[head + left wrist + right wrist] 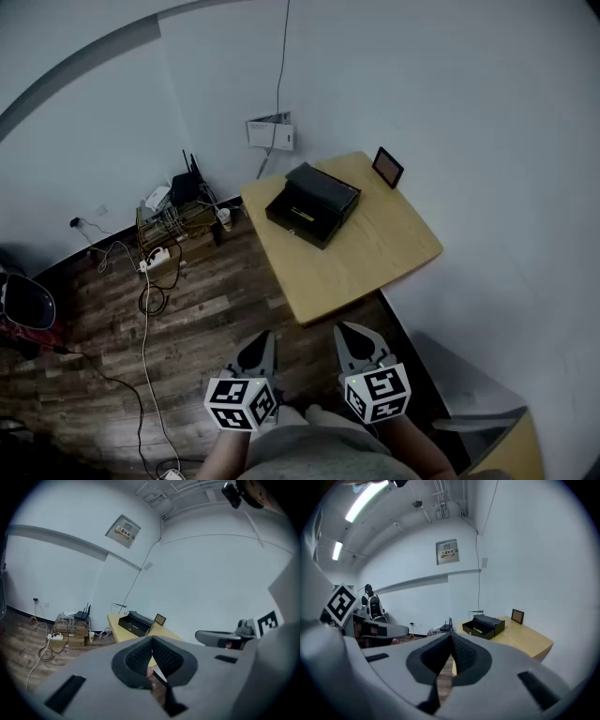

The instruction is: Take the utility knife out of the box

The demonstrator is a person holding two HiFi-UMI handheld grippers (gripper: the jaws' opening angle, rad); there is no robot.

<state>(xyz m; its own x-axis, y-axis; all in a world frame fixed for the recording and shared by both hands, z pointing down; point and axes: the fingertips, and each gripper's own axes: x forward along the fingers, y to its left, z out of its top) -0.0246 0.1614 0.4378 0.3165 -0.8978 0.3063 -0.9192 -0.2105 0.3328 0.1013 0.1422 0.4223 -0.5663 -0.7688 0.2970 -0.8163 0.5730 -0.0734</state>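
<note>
Closest in, the left gripper (262, 342) and right gripper (349, 336) are side by side over the wooden floor (197, 319), short of the table (375, 258). Each gripper's own view shows its jaws pressed together with nothing between them. On the table's far half stands the open black box (314, 204), its tray facing the near-left. The utility knife (302, 215) lies in that tray, showing only as a slim yellow strip, too small for detail. A small picture frame (388, 167) stands beyond the box at the far corner. Only the head view shows the whole tabletop and the cables (150, 272) across the floor, and only the gripper views reach the wall sign (447, 551) and the ceiling lights (365, 501)
</note>
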